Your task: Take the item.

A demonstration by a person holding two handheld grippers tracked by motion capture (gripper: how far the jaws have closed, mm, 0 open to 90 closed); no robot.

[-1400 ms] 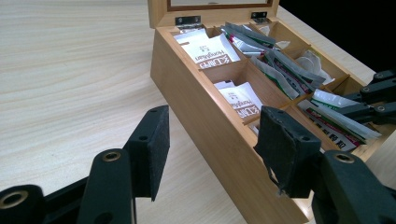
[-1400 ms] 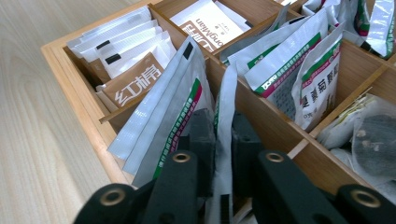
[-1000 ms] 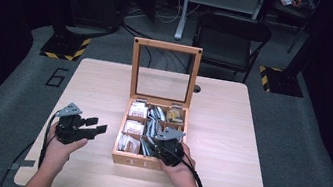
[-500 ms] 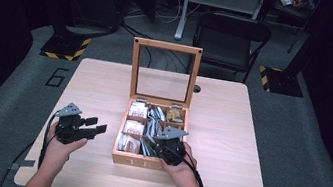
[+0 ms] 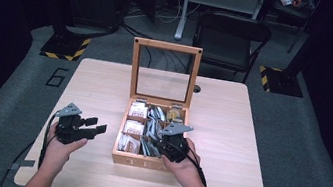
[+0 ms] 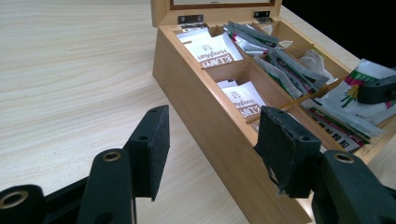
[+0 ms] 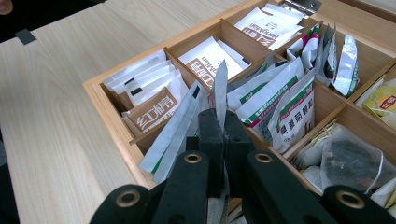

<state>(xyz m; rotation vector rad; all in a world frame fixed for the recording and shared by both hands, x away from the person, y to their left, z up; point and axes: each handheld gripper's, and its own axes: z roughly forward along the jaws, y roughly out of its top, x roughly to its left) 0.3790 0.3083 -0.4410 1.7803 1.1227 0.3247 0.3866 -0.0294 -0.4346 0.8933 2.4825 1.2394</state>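
A wooden tea box (image 5: 143,162) stands open mid-table, its glass lid (image 5: 163,73) upright and its compartments full of tea sachets. My right gripper (image 7: 223,123) is over the front middle compartment, shut on a white and silver sachet (image 7: 220,88) that stands edge-on between the pads. In the high view, the right gripper (image 5: 156,143) is over the box's front part. My left gripper (image 5: 98,126) hovers above the table left of the box, open, with nothing between its fingers. The left gripper (image 6: 212,140) faces the box's side wall (image 6: 201,107).
Brown and white sachets (image 7: 154,109) fill the left compartments, and green-printed ones (image 7: 280,107) the middle. The light wooden table (image 5: 229,129) has bare room on both sides of the box. A black chair (image 5: 232,33) stands beyond the far edge.
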